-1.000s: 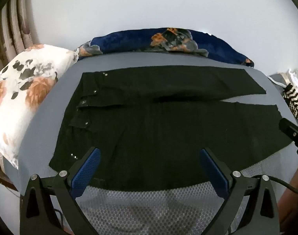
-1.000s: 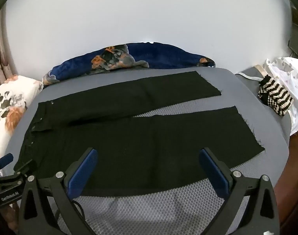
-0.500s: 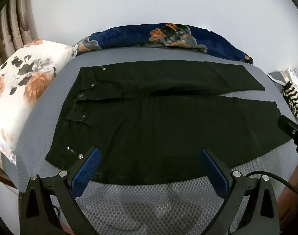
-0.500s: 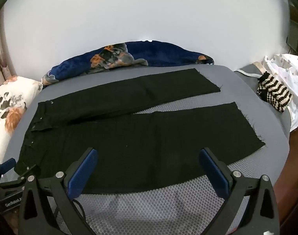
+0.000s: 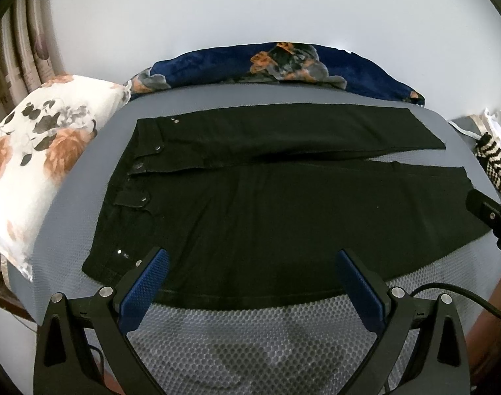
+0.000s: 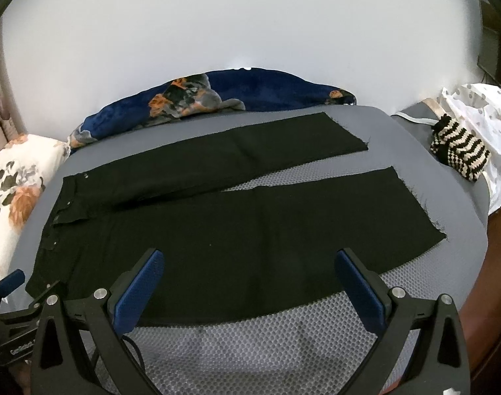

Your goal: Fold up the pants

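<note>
While both sets of jaws stand spread wide and grasp nothing, the black pants (image 5: 283, 204) lie flat on the grey bed (image 5: 250, 339) just beyond them. Left gripper (image 5: 250, 279) hovers off the waistband end; right gripper (image 6: 250, 279) off the leg end.

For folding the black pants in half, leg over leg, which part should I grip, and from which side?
Probably the near long edge of the black pants: left tongs by the waistband corner, right tongs near the hem, coming from the near side. The pants lie flat, legs spread apart.
</note>
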{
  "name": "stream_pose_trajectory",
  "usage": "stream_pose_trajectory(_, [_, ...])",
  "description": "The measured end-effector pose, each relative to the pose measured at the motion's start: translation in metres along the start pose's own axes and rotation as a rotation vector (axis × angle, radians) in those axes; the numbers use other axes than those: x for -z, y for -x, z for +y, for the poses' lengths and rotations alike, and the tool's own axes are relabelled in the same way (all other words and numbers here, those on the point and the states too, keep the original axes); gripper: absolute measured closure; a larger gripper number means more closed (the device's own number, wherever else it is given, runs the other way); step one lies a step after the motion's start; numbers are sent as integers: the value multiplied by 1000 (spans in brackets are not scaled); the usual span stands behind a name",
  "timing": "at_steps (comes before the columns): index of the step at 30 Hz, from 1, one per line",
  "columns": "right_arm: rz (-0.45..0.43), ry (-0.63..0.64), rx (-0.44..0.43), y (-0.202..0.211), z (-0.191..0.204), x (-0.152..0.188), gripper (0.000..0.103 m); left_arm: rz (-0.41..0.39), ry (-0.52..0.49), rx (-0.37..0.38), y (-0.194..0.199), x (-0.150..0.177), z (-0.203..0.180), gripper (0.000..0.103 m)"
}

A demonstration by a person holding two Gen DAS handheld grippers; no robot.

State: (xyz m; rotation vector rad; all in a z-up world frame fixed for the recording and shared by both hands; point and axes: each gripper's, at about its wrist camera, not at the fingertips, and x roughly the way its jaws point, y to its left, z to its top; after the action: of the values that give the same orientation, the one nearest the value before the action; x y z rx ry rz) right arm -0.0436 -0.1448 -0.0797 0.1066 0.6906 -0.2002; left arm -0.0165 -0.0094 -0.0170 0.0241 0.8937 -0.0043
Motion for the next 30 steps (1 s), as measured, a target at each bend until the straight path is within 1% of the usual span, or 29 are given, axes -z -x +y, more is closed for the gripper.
stream_pose_trajectory(6, [13,10,-6,-3,1,1,0,5,-7,-3,-1,0,-3,3])
stream_pose_trajectory(15, [19,-8,-12,-7,-2,5,0,13,-32,-7,-3,2,-7,3])
stream_pose_trajectory(25, [2,35,-4,-9,9,1,0,20,-6,-7,-8,3,0,3])
stream_pose_trajectory(30, [-4,32,5,-10,9,-1,0,22,-3,-3,-10,3,2,3])
